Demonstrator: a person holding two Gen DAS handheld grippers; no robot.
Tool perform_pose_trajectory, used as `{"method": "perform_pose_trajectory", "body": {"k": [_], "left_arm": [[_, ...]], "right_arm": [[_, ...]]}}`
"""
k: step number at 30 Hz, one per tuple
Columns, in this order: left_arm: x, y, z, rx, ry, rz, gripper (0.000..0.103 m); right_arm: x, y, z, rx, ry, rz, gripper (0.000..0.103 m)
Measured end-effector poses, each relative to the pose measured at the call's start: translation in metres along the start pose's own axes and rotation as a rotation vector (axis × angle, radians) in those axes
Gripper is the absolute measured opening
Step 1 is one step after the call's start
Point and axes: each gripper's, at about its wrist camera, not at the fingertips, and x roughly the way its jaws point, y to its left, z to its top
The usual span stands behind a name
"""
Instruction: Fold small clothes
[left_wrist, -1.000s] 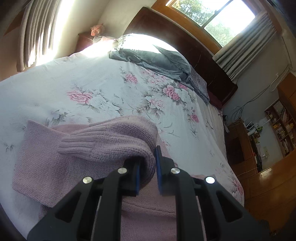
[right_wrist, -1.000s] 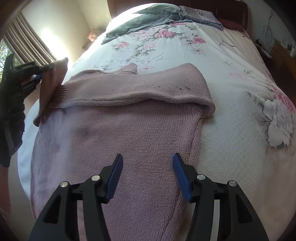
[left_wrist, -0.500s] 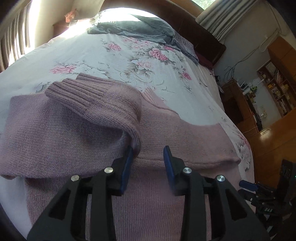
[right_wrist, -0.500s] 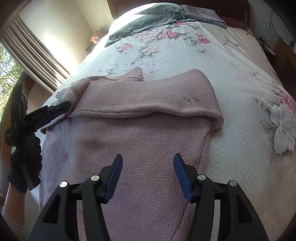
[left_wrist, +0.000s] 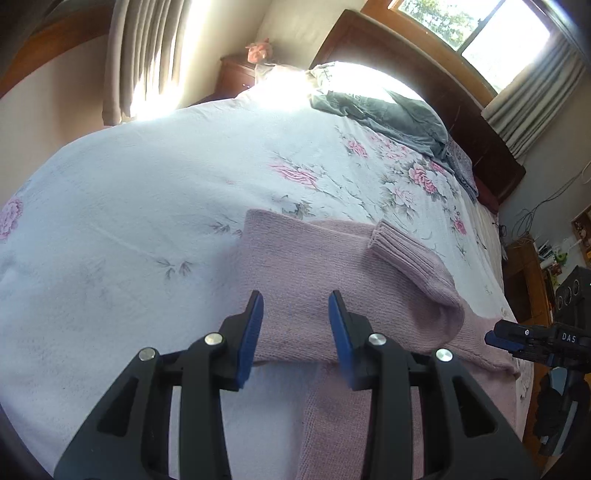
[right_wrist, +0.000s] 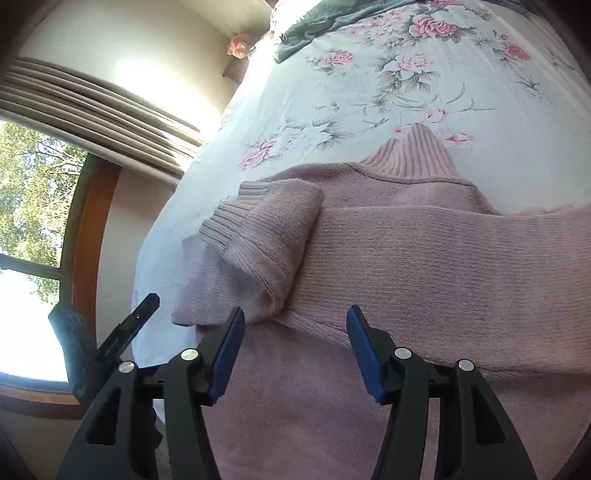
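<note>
A pink knit sweater (left_wrist: 325, 280) lies flat on the floral bedspread (left_wrist: 147, 206). One sleeve is folded across its chest, the ribbed cuff (left_wrist: 402, 251) resting on top. In the right wrist view the same sweater (right_wrist: 424, 258) shows its ribbed collar (right_wrist: 413, 155) and the folded sleeve cuff (right_wrist: 243, 229). My left gripper (left_wrist: 295, 317) hovers open over the sweater's side edge, holding nothing. My right gripper (right_wrist: 293, 339) is open above the sweater's body, just short of the folded sleeve. The left gripper (right_wrist: 144, 306) pokes in at the left of the right wrist view; the right gripper's (left_wrist: 496, 338) tip shows at the right of the left wrist view.
A grey blanket (left_wrist: 388, 110) is heaped near the dark wooden headboard (left_wrist: 443, 85). Curtains (left_wrist: 147, 55) and a nightstand (left_wrist: 236, 74) stand beyond the bed. Shelves and a wooden cabinet (left_wrist: 524, 280) lie to the right. The bed's left edge (right_wrist: 162, 221) drops near a window (right_wrist: 33, 206).
My left gripper let go of the sleeve, which now lies folded across the sweater, and drew back to the side edge. My right gripper moved forward and left toward the folded cuff.
</note>
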Motion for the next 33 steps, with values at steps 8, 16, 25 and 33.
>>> {"method": "perform_pose_trajectory", "body": {"k": [8,16,25,33], "left_arm": [[-0.011,0.011,0.005,-0.01,-0.02,-0.006,0.037],[-0.001,-0.014,0.009,0.033,-0.014,-0.037,0.037],[0.054,-0.073,-0.005,0.145,0.08,-0.004,0.039],[0.05,-0.085,0.0,0.193,0.077,0.035,0.041]], "right_arm": [[0.066,-0.002,0.034,0.129,0.101,0.06,0.033],[-0.01,0.002,0.015,-0.05,-0.078,0.088,0.014],[-0.038,-0.073,-0.004,-0.052,-0.087,-0.17,0.03],[-0.057,-0.034,-0.009,-0.277,-0.165,-0.311,0.044]]}}
